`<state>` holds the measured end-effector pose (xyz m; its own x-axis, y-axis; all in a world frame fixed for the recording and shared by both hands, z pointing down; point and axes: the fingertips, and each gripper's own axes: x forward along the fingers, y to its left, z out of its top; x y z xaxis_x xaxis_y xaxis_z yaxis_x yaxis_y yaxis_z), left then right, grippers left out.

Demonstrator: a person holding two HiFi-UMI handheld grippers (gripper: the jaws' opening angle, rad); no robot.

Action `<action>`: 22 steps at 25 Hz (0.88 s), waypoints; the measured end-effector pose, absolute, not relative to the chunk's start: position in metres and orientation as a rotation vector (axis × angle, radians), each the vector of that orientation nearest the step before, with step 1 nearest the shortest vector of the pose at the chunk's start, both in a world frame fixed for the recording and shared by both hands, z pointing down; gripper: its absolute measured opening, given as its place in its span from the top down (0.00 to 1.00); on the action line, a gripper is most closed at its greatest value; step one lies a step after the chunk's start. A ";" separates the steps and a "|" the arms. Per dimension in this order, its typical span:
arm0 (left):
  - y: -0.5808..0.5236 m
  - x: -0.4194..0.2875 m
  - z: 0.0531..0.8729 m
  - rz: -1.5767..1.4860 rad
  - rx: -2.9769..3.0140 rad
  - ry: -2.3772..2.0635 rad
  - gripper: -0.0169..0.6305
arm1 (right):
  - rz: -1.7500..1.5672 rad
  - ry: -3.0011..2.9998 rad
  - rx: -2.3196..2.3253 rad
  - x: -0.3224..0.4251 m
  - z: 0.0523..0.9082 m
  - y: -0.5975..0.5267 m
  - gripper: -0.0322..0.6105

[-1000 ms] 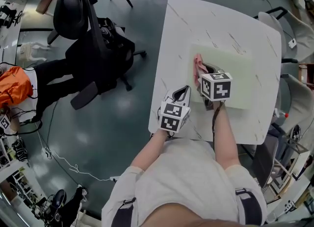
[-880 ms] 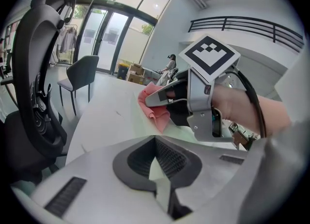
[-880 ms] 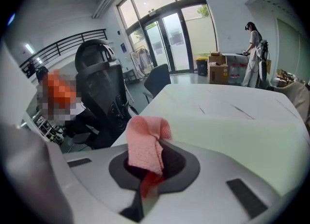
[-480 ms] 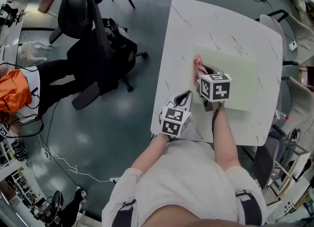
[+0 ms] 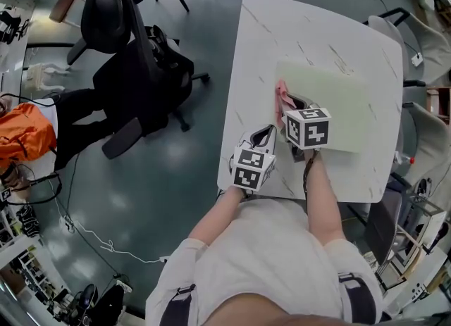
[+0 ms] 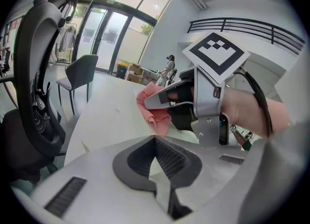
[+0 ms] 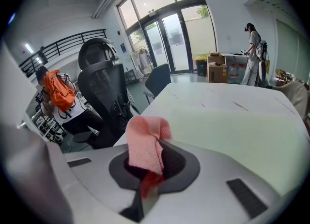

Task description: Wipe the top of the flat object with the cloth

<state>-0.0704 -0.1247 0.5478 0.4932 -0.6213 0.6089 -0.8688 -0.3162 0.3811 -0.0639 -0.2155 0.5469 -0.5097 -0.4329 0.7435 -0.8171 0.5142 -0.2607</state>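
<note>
Cloth: the pink cloth (image 7: 145, 143) is pinched by a bunched fold in the right hand-held gripper (image 7: 144, 182), at the left edge of the flat object (image 5: 338, 103).
Flat object: a pale green sheet, laid flat on the white table (image 5: 282, 29).
Left hand-held gripper (image 6: 160, 172): pressed together, nothing held, kept over the table's near left part.
Handling: the cloth is judged soft, light and limp; the sheet is judged thin and liable to slide.
Writing: none can be read.

Seen from above, the right gripper (image 5: 296, 103) hides the mat's (image 5: 338, 103) near-left part and most of the cloth (image 5: 283, 96) there; just a pink edge shows. At that spot, the cloth's lower end disappears between the jaws.
</note>
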 end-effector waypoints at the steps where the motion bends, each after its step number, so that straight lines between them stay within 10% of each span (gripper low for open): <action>1: -0.125 -0.070 0.548 0.461 2.055 -1.221 0.96 | 0.814 -2.144 1.016 -0.063 0.547 -0.213 0.91; 22: -0.122 -0.069 0.546 0.486 2.080 -1.225 0.96 | 0.816 -2.133 1.026 -0.039 0.548 -0.180 0.91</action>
